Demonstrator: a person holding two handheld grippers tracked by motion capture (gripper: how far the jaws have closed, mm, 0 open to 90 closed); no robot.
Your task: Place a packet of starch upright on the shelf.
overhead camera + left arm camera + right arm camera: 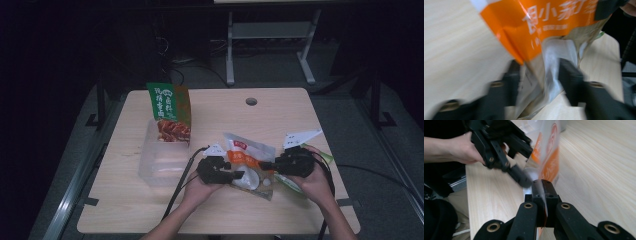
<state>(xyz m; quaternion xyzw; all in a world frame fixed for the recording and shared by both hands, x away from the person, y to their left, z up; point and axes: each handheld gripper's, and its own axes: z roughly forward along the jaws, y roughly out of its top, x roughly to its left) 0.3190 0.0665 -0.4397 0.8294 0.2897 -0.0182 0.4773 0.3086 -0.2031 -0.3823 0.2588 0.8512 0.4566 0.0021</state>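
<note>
An orange and white snack bag (246, 159) is held just above the middle of the wooden table (280, 120). My right gripper (263, 165) comes in from the right and is shut on the bag's edge; the right gripper view shows its jaws (543, 187) pinched on the thin seam of the upright bag (549, 157). My left gripper (239, 175) reaches in from the left. In the left gripper view its blurred jaws (540, 75) stand apart, with the bag's (544, 22) silvery lower end between them. The left gripper (528, 165) also appears close to the bag in the right gripper view.
A clear plastic container (165, 167) sits at the table's left, with a green and red snack bag (170, 112) standing at its far end. A green packet (326, 156) lies under the person's right hand. A cable hole (251, 101) is at the back.
</note>
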